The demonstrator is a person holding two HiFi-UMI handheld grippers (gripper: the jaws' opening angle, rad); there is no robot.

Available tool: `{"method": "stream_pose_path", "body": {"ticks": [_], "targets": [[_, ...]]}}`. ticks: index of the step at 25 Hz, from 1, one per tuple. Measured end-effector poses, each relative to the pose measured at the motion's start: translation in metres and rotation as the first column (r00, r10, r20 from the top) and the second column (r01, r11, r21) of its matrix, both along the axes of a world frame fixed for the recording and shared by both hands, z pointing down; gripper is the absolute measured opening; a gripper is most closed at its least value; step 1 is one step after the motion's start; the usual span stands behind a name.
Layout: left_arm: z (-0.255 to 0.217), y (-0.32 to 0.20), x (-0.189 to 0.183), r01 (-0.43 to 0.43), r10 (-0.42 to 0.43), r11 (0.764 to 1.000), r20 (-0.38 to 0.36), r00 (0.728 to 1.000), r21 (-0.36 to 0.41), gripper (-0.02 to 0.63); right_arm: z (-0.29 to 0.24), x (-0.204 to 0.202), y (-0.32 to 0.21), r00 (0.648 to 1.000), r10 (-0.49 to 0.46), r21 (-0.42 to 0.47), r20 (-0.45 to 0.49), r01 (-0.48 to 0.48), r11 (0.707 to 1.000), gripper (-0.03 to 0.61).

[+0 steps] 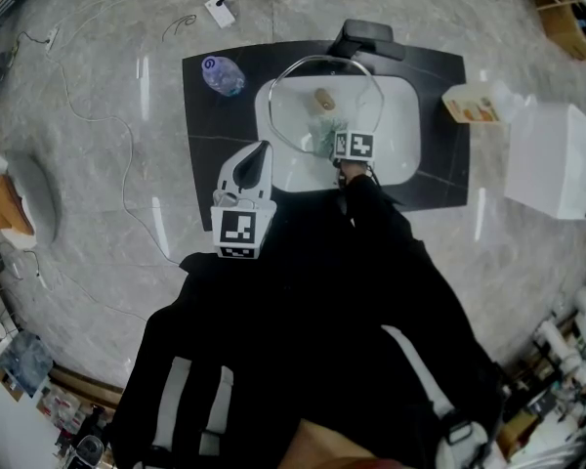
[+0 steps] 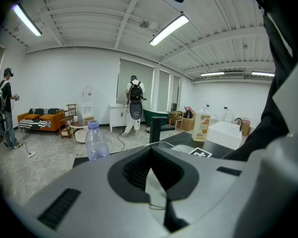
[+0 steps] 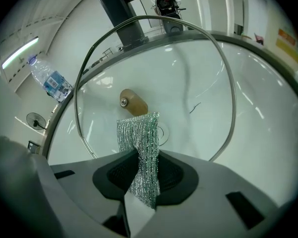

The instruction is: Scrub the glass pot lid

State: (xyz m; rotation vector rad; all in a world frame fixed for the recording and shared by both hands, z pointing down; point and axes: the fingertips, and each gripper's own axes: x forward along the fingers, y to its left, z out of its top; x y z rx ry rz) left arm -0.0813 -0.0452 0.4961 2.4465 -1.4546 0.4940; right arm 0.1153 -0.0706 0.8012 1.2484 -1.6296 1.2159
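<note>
The glass pot lid (image 1: 356,91), metal-rimmed with a wooden knob (image 1: 324,99), stands tilted over the white sink (image 1: 396,159). My left gripper (image 1: 265,149) is at the lid's left rim; in the left gripper view its jaws (image 2: 156,175) are shut and a thin rim line runs between them. My right gripper (image 1: 340,156) is at the lid's near side, shut on a silvery-green scrub cloth (image 3: 138,133). In the right gripper view the cloth's free end hangs just below the knob (image 3: 134,102), in front of the glass (image 3: 198,83); whether it touches the glass I cannot tell.
A black faucet (image 1: 366,39) rises behind the sink, set in a black countertop (image 1: 439,76). A plastic water bottle (image 1: 222,75) lies at the back left, a soap bottle (image 1: 474,106) and a white box (image 1: 557,159) at the right. People stand far off (image 2: 134,103).
</note>
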Motion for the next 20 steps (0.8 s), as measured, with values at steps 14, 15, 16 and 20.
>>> {"method": "stream_pose_path", "body": {"ticks": [14,15,16,20], "targets": [[-0.003,0.002,0.004,-0.009,0.009,1.0,0.0,1.0,0.009,0.003,-0.004,0.025,-0.003,0.999,0.023,0.015,-0.029,-0.023,1.0,0.091],[-0.003,0.002,0.004,-0.01,0.01,1.0,0.0,1.0,0.01,0.003,-0.005,0.028,-0.003,0.999,0.026,0.016,-0.034,-0.025,1.0,0.091],[-0.003,0.002,0.005,-0.011,0.011,1.0,-0.001,1.0,0.011,0.003,-0.005,0.031,-0.003,0.999,0.028,0.018,-0.039,-0.028,0.999,0.091],[-0.004,0.003,0.006,-0.014,0.014,1.0,-0.001,1.0,0.017,0.003,-0.006,0.043,-0.003,0.997,0.043,0.022,-0.058,-0.042,0.999,0.091]]}}
